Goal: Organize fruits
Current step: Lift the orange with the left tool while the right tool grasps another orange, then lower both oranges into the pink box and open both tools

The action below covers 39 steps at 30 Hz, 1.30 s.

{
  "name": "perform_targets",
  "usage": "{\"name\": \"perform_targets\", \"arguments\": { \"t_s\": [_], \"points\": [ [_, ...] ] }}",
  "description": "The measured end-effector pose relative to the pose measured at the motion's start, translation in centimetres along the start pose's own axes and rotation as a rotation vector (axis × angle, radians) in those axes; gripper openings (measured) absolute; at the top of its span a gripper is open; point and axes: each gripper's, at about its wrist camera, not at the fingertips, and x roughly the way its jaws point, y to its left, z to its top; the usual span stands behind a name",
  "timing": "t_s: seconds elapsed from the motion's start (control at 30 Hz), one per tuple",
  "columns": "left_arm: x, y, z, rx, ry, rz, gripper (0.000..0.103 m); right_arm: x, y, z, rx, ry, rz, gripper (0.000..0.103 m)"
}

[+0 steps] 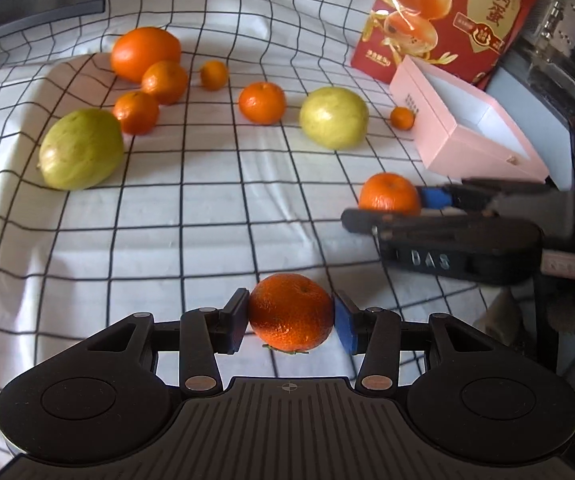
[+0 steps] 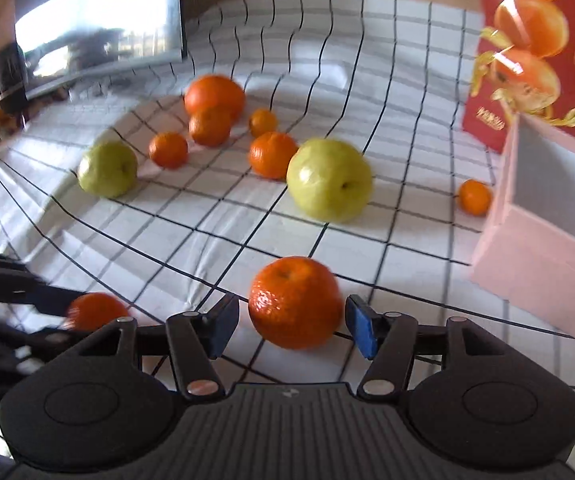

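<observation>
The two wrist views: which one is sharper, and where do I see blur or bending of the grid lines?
Left wrist view: mostly sharp, the held mandarin crisp; only the right gripper smears. Right wrist view: soft overall, the near mandarin and pink box blurred. Both views: fisheye curves the checked cloth lines.

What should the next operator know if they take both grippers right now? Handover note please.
Left gripper: shut on a mandarin, pads pressing both sides.
Right gripper: open, a second mandarin sits between its pads with gaps on both sides, on the checked cloth.
Pink box: open, looks empty, in front of the red carton.
Still loose on the cloth: two green fruits, a big orange, and five smaller mandarins.
Done: nothing boxed yet. Left: everything.
</observation>
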Motion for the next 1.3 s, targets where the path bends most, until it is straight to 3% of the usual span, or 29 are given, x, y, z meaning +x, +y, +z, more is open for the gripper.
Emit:
{"name": "perform_targets", "arguments": {
  "t_s": [0.07, 0.27, 0.4, 0.57, 0.7, 0.83, 1.0, 1.1, 1.17, 1.3],
  "points": [
    [0.0, 0.1, -0.3, 0.003, 0.008, -0.007, 0.05, -0.1, 0.1, 0.1, -0.019, 0.005, -0.017, 0.047],
    [0.6, -1.3, 0.6, 0.042, 0.003, -0.059, 0.05, -2.9, -2.1, -0.5, 0.045, -0.002, -0.04, 0.047],
    [1.3, -4.0, 2.8, 0.098, -0.023, -0.146, 0.05, -6.0, -5.4, -1.1, 0.119, -0.029, -0.108, 0.047],
    [2.3, -8.3, 9.4, 0.145, -0.098, -0.276, 0.05, -10.4, -10.0, -0.7, 0.173, -0.096, -0.231, 0.046],
    [4.0, -13.1, 15.4, 0.212, -0.167, -0.322, 0.05, -12.4, -13.3, 1.1, 0.171, -0.155, -0.331, 0.046],
    [7.1, -17.8, 20.6, 0.229, -0.152, -0.355, 0.05, -11.9, -16.5, 3.5, 0.161, -0.164, -0.375, 0.046],
    [12.4, -21.5, 23.8, 0.22, -0.067, -0.304, 0.05, -8.7, -19.5, 5.3, 0.145, -0.13, -0.39, 0.047],
    [15.3, -23.1, 24.3, 0.244, -0.031, -0.223, 0.05, -6.7, -20.3, 5.6, 0.118, -0.112, -0.382, 0.047],
    [16.2, -23.6, 24.0, 0.28, -0.047, -0.182, 0.05, -5.8, -20.9, 5.6, 0.11, -0.097, -0.357, 0.049],
    [14.8, -22.6, 23.2, 0.283, -0.138, -0.204, 0.05, -5.7, -21.5, 5.1, 0.087, -0.111, -0.351, 0.061]
  ]
}}
